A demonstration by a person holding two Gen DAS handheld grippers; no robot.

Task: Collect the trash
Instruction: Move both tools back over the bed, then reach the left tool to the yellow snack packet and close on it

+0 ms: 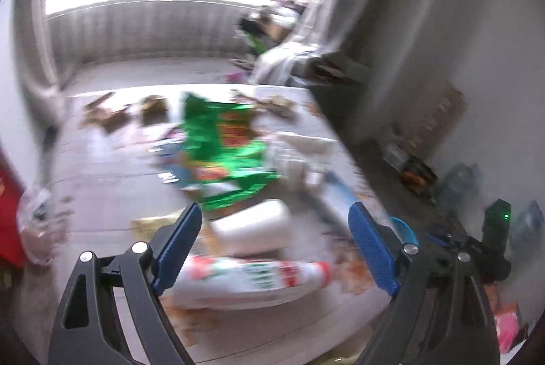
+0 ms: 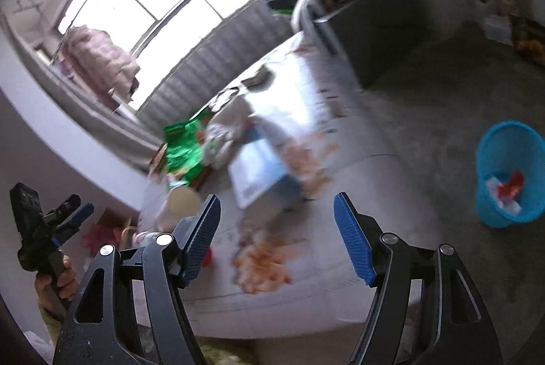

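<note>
We hold the left gripper [image 1: 274, 228] above a cluttered white table [image 1: 102, 167], its blue-padded fingers [image 1: 180, 246] spread wide with nothing between them; both views are smeared by motion blur. Directly beyond the fingers lies a white bottle with a red and green label [image 1: 252, 276] on its side, and just behind it a white cylindrical container [image 1: 252, 228]. Further back a crumpled green snack bag [image 1: 221, 147] sits among loose wrappers, with brown scraps [image 1: 109, 116] along the far edge of the table. Our right gripper [image 2: 276, 228] is likewise spread open and carries nothing, hovering over the near part of the same table, where orange crumbs [image 2: 262, 266] are scattered and a pale blue box [image 2: 262, 174] lies beyond them. The green bag [image 2: 182, 147] shows here at the left of the pile. On the grey floor to the right stands a blue wastebasket [image 2: 507, 174], well apart from the table, with red and white scraps [image 2: 507, 191] inside
</note>
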